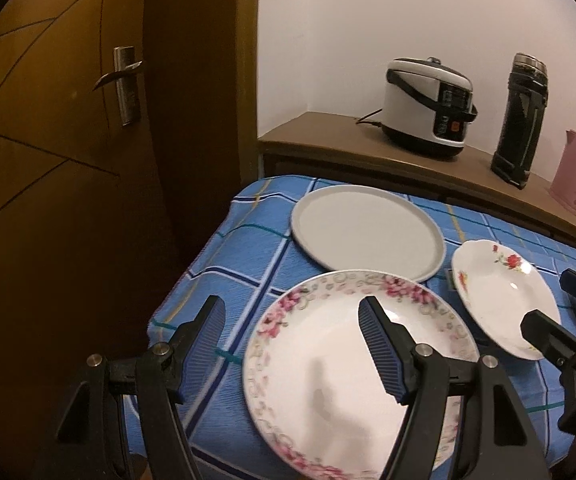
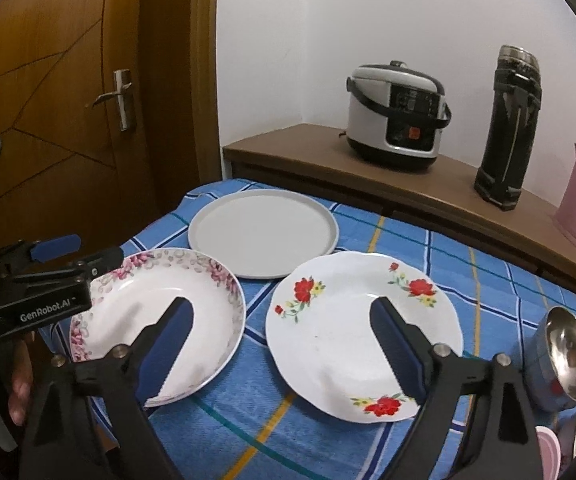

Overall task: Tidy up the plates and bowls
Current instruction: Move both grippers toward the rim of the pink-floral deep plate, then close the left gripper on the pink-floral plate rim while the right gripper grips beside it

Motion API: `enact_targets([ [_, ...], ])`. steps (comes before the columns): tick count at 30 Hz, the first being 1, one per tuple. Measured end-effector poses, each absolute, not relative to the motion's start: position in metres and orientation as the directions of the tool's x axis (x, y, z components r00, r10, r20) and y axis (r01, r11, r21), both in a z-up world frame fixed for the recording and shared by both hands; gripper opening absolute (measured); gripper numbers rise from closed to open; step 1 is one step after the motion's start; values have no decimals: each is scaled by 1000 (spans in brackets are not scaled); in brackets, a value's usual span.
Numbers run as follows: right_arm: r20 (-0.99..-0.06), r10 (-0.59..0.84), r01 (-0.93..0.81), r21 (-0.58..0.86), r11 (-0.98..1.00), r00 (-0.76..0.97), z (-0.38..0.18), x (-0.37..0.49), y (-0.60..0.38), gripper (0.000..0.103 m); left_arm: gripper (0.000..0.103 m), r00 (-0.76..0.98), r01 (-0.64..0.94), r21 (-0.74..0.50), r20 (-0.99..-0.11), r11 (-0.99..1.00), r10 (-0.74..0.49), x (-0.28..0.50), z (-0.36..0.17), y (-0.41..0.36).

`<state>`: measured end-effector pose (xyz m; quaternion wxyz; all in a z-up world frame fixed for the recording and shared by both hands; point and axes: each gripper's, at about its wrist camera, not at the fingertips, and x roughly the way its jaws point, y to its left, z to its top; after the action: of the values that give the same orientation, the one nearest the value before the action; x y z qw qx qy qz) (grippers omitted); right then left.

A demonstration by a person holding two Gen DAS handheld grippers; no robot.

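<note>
Left tongs (image 1: 291, 320) gape wide, hovering empty; right tongs (image 2: 282, 322) likewise spread, holding nothing.

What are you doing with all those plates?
Someone is sorting dishes with a grabbing tool in each hand. The left tool hangs open around the near edge of the pink-flowered plate, and the right tool hangs open above the red-flowered plate. Neither holds anything yet. A plain grey plate lies behind them on the blue cloth.
</note>
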<state>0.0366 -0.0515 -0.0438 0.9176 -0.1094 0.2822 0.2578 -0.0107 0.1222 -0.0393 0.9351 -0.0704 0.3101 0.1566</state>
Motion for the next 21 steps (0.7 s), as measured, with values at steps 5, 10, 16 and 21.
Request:
enact_targets([
  [5,-594,423,-553,-47,832,685,-50,41,-43,84,71,739,-368,-34,-618,929,270,-14,-46,138],
  [10,-627,426,-572,-38,819,652,-58,45,-36,72,71,723,-388,-42,-633,921,277,-16,-54,148],
  [16,-647,422,-576,-34,817,636,-62,48,-32,71,71,717,-373,-52,-650,926,252,-14,-63,150],
  [21,-672,421,-586,-24,810,609,-70,53,-26,63,71,710,-359,-61,-665,931,230,-12,-70,150],
])
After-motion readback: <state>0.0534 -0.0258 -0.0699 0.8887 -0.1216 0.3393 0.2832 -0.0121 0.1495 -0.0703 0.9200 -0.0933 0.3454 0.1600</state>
